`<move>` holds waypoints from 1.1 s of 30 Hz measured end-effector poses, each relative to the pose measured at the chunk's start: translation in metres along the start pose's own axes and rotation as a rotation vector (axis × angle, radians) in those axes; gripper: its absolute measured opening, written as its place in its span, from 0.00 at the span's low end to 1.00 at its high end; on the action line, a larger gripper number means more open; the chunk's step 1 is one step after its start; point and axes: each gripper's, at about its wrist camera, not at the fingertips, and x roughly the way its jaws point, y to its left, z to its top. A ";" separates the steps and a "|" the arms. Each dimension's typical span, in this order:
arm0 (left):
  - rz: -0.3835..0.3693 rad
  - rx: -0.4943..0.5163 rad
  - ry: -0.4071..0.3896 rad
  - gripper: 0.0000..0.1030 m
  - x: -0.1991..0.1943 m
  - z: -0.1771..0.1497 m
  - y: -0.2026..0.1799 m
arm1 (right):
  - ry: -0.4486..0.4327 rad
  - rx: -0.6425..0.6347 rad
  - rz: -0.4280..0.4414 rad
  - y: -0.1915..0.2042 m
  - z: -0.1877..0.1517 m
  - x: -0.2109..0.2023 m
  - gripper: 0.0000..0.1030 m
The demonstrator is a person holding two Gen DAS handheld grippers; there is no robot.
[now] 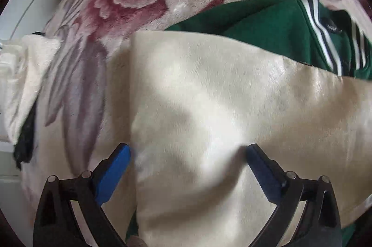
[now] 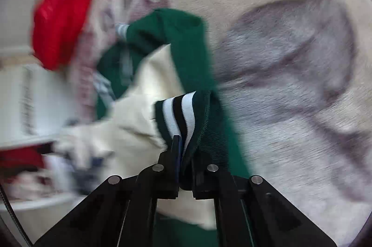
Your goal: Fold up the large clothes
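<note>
- The right gripper (image 2: pixel 180 144) is seen pressed together on the striped ribbed hem (image 2: pixel 180 112) of a green and cream jacket (image 2: pixel 186 56), the band being pinched just above the fingertips
- From that pinch the green cloth is drawn up and away towards the far side of the floral blanket (image 2: pixel 290 72); the grip is judged to have been taken at the hem so that this end can be carried over the body for a fold
- The left gripper (image 1: pixel 188 154) is held with its blue pads (image 1: pixel 114 175) spread wide, nothing being clamped between them; the cream sleeve (image 1: pixel 209 96) lies under and between them
- The spread is judged to serve either a fresh grasp or a release; which cannot be told
- In the left wrist view the sleeve's long axis is laid across the blanket from left to right, one end squared off towards the left edge
- The striped collar (image 1: pixel 325 33) is turned towards the blanket's far right corner, green body cloth showing beyond the sleeve
- A red garment (image 2: pixel 58 24) is left at the blanket's far edge, well apart from the jacket
</note>
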 end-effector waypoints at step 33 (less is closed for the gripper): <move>0.076 -0.019 0.133 1.00 -0.027 -0.171 -0.036 | 0.184 -0.156 -0.337 -0.046 -0.093 0.005 0.53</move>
